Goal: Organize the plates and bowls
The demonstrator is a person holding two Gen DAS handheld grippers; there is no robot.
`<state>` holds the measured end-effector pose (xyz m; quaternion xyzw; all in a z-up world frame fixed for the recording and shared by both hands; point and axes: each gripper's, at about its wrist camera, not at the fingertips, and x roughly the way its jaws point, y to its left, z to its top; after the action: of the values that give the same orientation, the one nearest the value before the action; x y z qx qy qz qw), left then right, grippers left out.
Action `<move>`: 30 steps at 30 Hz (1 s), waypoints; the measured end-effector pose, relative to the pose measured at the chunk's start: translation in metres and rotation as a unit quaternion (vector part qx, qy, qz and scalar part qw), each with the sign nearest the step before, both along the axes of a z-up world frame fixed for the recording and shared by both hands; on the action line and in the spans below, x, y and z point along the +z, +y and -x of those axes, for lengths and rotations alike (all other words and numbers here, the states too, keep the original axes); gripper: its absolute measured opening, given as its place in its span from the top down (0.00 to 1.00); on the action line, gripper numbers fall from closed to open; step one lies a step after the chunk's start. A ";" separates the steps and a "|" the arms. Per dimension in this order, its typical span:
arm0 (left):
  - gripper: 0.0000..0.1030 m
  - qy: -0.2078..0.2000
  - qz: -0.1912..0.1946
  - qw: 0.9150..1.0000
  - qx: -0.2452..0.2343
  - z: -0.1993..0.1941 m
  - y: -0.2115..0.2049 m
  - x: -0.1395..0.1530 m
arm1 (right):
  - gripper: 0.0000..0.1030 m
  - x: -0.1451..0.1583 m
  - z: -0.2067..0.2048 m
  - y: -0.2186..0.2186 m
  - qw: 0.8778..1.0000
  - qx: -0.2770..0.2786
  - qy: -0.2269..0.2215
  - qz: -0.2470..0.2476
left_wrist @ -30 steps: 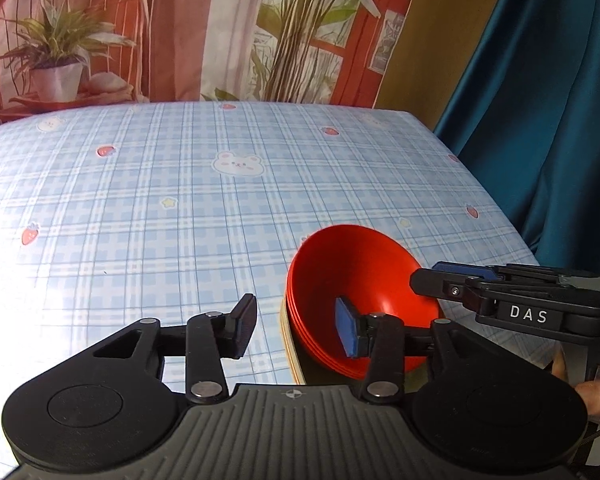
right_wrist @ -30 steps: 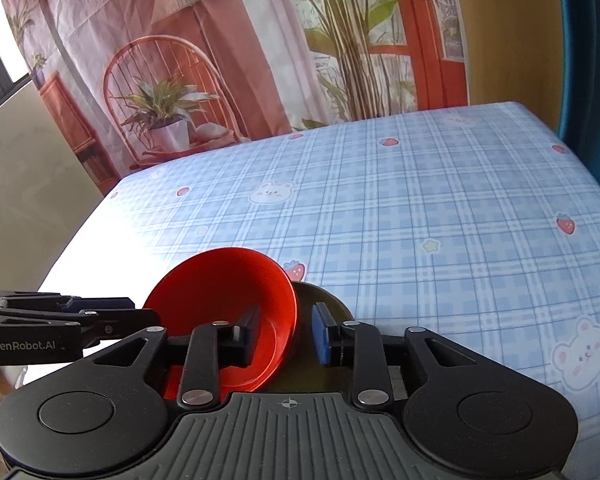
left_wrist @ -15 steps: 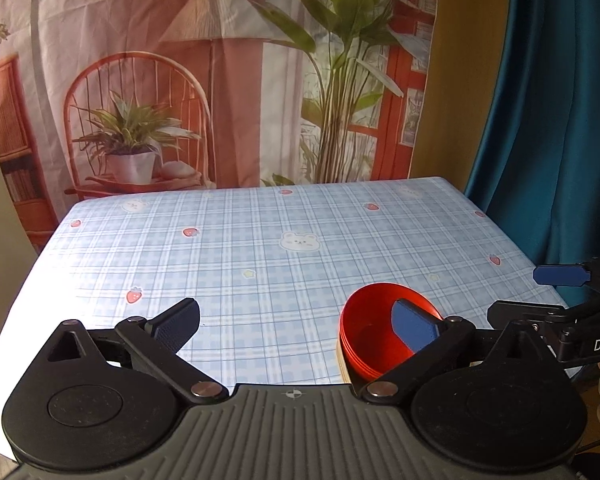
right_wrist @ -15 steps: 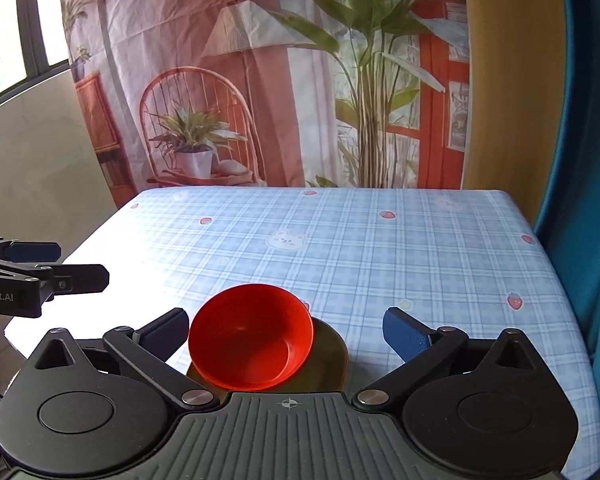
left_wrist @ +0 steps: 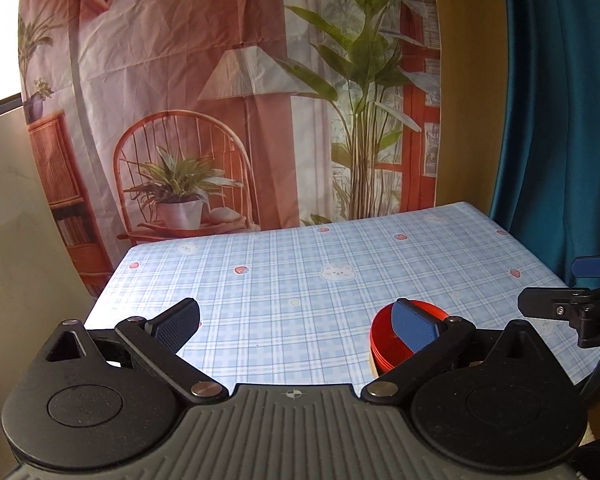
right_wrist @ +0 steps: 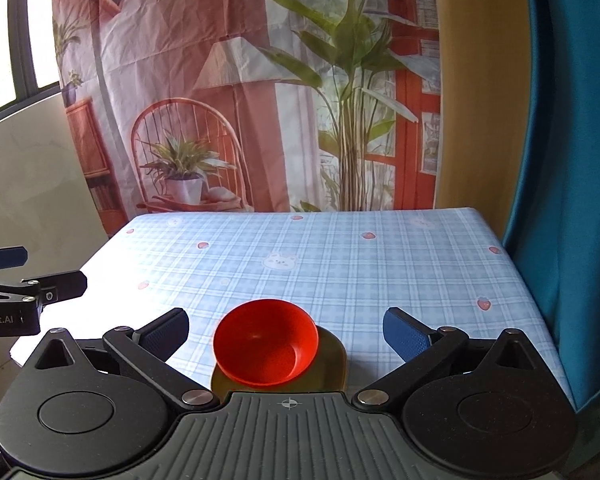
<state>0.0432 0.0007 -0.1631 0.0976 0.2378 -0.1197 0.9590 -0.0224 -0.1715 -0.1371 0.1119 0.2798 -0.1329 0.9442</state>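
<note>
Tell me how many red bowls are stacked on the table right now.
3 at least, by the rims showing: red bowls nested in one stack on the olive plate near the table's front edge. More could be hidden inside.

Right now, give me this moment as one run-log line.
left gripper: open, holding nothing | right gripper: open, holding nothing | red bowls: stacked on plate | table: near edge

Left wrist view: the red bowls are partly hidden behind the left gripper's right finger; the plate beneath shows only as a thin edge. The right gripper is cut off by the picture's right edge. Right wrist view: the plate's near rim is hidden by the gripper body; the left gripper is cut off at the left edge, its lettering truncated.
</note>
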 end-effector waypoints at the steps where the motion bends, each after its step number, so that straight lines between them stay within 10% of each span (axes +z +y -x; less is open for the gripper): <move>1: 0.00 0.002 0.004 1.000 -0.001 0.003 0.002 0.002 | 0.00 0.002 0.002 0.002 1.000 0.000 -0.002 -0.001; 30: 0.00 -0.026 0.014 0.999 0.038 0.037 0.012 0.006 | 0.00 0.012 0.017 0.021 1.000 -0.005 -0.015 0.023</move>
<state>0.0066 0.0131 -0.1569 0.0777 0.2150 -0.0838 0.9699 -0.0395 -0.1507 -0.1256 0.0936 0.2623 -0.1428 0.9497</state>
